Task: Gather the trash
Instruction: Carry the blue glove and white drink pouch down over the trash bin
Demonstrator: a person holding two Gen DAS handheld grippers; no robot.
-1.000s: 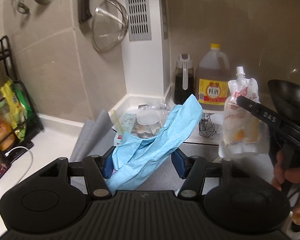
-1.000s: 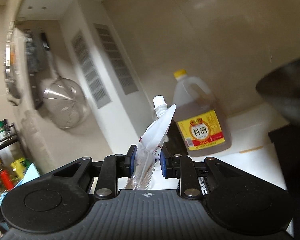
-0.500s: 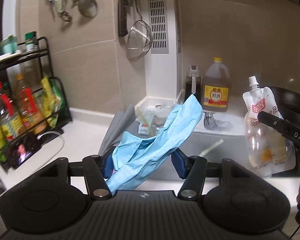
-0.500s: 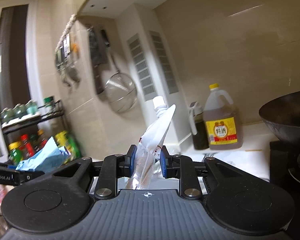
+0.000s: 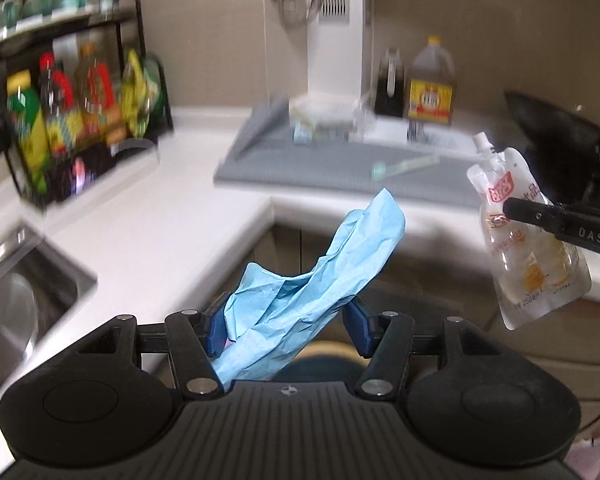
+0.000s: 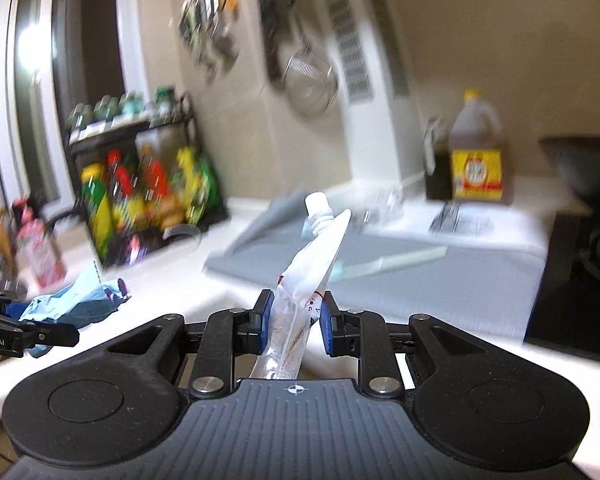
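The left gripper pinches crumpled blue paper; the right gripper, at three o'clock, pinches an empty spout pouch. Keep both jaws clamped until over a bin, not yet clearly visible.

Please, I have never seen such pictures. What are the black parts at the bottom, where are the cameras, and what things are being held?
There is no robot here. A person holds one hand-held gripper in each hand, and each gripper carries a wide-angle camera looking forward along its two fingers; the black parts at the bottom are the gripper itself. In the left camera's picture, the left gripper is shut on a crumpled blue paper. In the right camera's picture, the right gripper is shut on an almost empty drink pouch with a white spout. Each camera also sees the other gripper at its edge. Behind is a white kitchen counter with a grey mat, a rack of bottles, a large yellow-labelled jug and a sink. The background is blurred.
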